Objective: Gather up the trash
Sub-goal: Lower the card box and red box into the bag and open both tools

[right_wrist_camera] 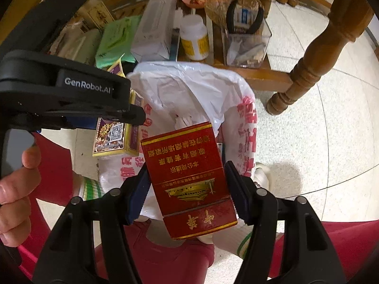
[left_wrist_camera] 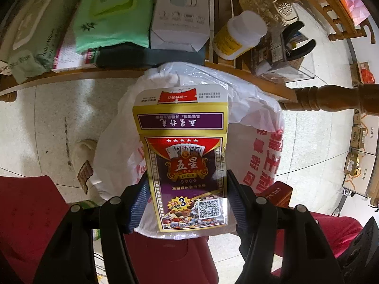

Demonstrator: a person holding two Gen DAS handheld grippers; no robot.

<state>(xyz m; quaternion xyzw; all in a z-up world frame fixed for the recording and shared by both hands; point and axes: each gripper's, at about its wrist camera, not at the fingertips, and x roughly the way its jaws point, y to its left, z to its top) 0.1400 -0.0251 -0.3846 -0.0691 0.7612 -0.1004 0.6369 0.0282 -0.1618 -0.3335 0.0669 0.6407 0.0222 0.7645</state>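
My left gripper (left_wrist_camera: pixel 187 196) is shut on a purple and gold poker card box (left_wrist_camera: pixel 187 161), its top flap open, held over the open white plastic bag (left_wrist_camera: pixel 248 108) with red print. My right gripper (right_wrist_camera: pixel 187 189) is shut on a red cigarette pack (right_wrist_camera: pixel 189 177), held over the same bag (right_wrist_camera: pixel 189 90). In the right wrist view the left gripper body and the poker box (right_wrist_camera: pixel 113 137) show at the left, beside the bag mouth. A corner of the red pack shows in the left wrist view (left_wrist_camera: pixel 279 194).
A low wooden shelf (left_wrist_camera: pixel 71 73) behind the bag holds wet wipe packs (left_wrist_camera: pixel 111 11), a white carton (left_wrist_camera: pixel 182 14), a yellow-labelled white bottle (left_wrist_camera: pixel 239 35) and a clear box with pliers (right_wrist_camera: pixel 246 40). A turned table leg (right_wrist_camera: pixel 315 59) stands right. Red-trousered legs lie below.
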